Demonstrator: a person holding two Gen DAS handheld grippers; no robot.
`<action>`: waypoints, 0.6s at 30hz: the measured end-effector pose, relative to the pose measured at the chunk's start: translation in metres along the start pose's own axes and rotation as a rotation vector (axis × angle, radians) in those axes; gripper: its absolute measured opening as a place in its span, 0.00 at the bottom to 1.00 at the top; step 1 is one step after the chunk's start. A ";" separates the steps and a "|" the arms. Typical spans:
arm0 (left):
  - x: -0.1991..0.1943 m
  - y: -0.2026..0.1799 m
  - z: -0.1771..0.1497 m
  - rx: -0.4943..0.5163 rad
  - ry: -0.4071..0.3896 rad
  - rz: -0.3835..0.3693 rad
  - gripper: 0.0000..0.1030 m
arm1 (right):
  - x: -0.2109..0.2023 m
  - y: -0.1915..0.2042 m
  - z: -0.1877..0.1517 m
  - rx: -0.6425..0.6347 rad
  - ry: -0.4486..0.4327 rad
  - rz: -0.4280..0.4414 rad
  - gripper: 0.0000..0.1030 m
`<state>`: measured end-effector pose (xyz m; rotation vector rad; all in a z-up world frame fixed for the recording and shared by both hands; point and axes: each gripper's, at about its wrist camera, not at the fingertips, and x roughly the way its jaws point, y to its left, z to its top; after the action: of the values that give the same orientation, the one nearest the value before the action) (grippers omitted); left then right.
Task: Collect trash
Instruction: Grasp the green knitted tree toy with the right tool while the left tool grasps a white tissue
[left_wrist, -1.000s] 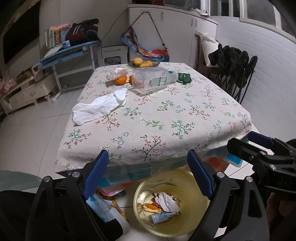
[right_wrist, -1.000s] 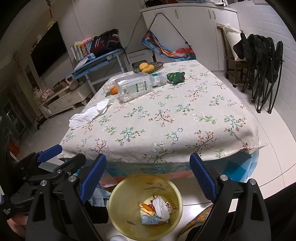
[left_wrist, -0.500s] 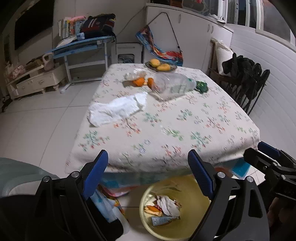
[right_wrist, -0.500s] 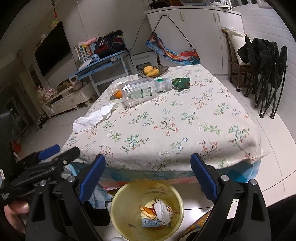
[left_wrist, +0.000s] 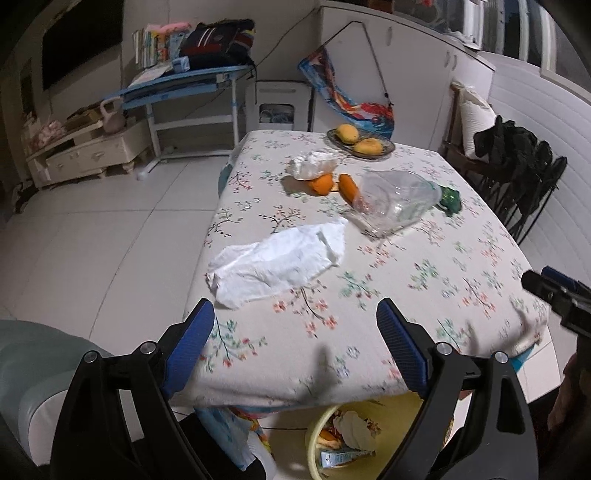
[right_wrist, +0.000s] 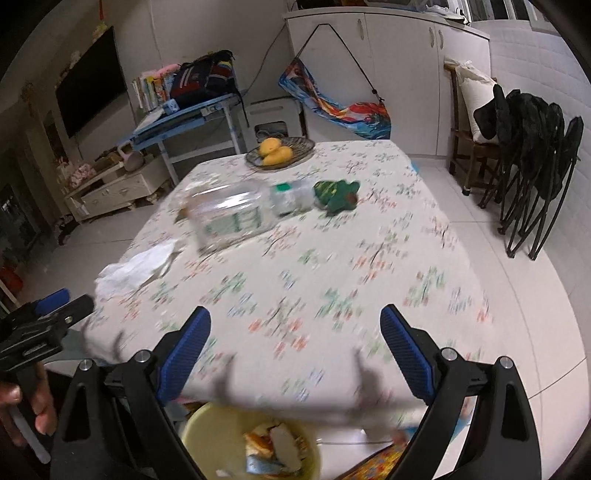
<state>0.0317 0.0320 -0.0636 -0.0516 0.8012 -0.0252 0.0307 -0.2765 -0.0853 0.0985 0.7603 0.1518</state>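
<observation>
Tissue (left_wrist: 280, 264) lies crumpled near the table's (left_wrist: 424, 295) left edge, ahead of my left tongs (left_wrist: 295, 343); right tongs (right_wrist: 295, 347) also gape empty. Grabbing low could snag the tablecloth. A second ago both hung over the bin (left_wrist: 317, 435); now they're above the table's near edge.

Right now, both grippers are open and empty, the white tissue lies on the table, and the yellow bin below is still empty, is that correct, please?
Not quite: the yellow bin is not empty. The left wrist view shows crumpled paper and a small carton inside it. The rest holds: the left gripper and right gripper are open with nothing between them, and the white tissue lies on the table.
</observation>
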 end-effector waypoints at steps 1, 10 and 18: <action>0.005 0.002 0.003 -0.009 0.007 0.001 0.84 | 0.003 -0.003 0.004 -0.001 0.004 -0.003 0.87; 0.035 0.006 0.023 0.031 0.059 0.017 0.84 | 0.054 -0.010 0.052 -0.102 0.055 -0.060 0.87; 0.061 0.002 0.042 0.099 0.106 0.004 0.84 | 0.097 -0.015 0.074 -0.271 0.071 -0.071 0.87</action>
<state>0.1040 0.0332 -0.0784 0.0451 0.9051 -0.0645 0.1526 -0.2767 -0.0996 -0.1917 0.8063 0.1899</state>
